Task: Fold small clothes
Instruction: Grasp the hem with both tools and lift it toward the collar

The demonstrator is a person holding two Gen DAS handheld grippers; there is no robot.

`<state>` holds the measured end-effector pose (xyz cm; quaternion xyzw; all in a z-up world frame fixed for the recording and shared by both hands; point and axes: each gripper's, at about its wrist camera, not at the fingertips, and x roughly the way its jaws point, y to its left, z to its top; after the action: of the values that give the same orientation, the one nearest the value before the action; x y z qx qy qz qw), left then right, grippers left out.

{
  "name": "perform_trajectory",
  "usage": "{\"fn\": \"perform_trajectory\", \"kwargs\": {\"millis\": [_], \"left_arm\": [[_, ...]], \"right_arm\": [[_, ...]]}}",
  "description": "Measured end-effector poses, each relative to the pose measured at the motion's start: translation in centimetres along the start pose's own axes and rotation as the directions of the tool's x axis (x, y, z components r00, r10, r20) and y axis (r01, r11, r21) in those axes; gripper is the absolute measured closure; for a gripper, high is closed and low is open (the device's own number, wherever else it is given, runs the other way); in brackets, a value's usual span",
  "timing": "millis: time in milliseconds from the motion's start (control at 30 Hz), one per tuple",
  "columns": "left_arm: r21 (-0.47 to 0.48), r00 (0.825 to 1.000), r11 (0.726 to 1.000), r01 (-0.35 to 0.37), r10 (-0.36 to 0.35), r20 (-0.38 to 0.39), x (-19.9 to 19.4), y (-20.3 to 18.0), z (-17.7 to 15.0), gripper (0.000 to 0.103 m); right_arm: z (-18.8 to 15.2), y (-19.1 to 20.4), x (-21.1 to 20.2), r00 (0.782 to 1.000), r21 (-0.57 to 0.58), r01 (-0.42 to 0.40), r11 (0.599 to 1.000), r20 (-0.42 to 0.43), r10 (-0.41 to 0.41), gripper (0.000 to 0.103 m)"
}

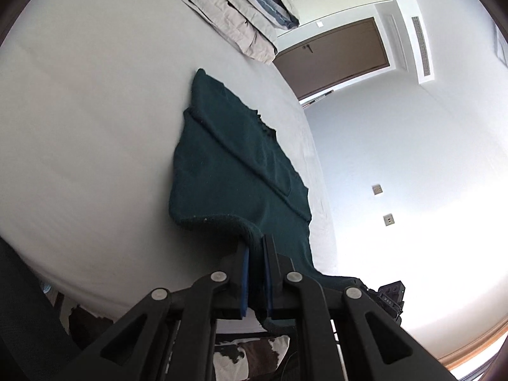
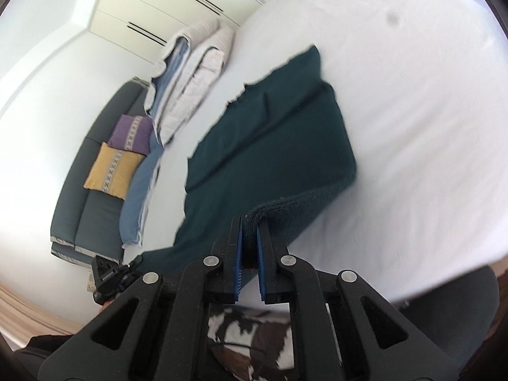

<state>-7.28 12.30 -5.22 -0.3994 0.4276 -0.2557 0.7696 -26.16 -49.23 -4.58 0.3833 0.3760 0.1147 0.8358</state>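
Observation:
A dark green knitted garment (image 1: 235, 165) lies on the white bed (image 1: 95, 127), partly folded, its near edge lifted. My left gripper (image 1: 255, 244) is shut on one near corner of the garment. My right gripper (image 2: 250, 225) is shut on the other near corner, where the thick edge bunches between the blue pads. The garment (image 2: 273, 139) stretches from both grippers away across the bed (image 2: 412, 111). The right gripper's body shows low in the left wrist view (image 1: 390, 295), and the left gripper's body low in the right wrist view (image 2: 108, 276).
A folded beige and blue duvet (image 1: 241, 9) lies at the far end of the bed, also in the right wrist view (image 2: 190, 76). A grey sofa (image 2: 95, 190) with purple and yellow cushions stands beyond. A brown door (image 1: 333, 57) and white wall stand beside the bed. A cowhide rug (image 2: 254, 333) lies below.

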Motion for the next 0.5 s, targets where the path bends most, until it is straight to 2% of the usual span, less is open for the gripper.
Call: {"fn": "perform_trajectory", "kwargs": {"millis": [233, 500], "left_arm": [[-0.021, 0.996, 0.998, 0.061, -0.059, 0.073, 1.2, -1.6, 5.1, 0.098], [-0.053, 0.987, 0.996, 0.077, -0.069, 0.146, 4.0, -1.6, 12.2, 0.102]], "right_arm": [[7.2, 2.4, 3.0, 0.995, -0.009, -0.006, 1.000, 0.096, 0.007, 0.096], [16.6, 2.6, 7.4, 0.984, 0.016, 0.006, 1.000, 0.177, -0.008, 0.096]]}}
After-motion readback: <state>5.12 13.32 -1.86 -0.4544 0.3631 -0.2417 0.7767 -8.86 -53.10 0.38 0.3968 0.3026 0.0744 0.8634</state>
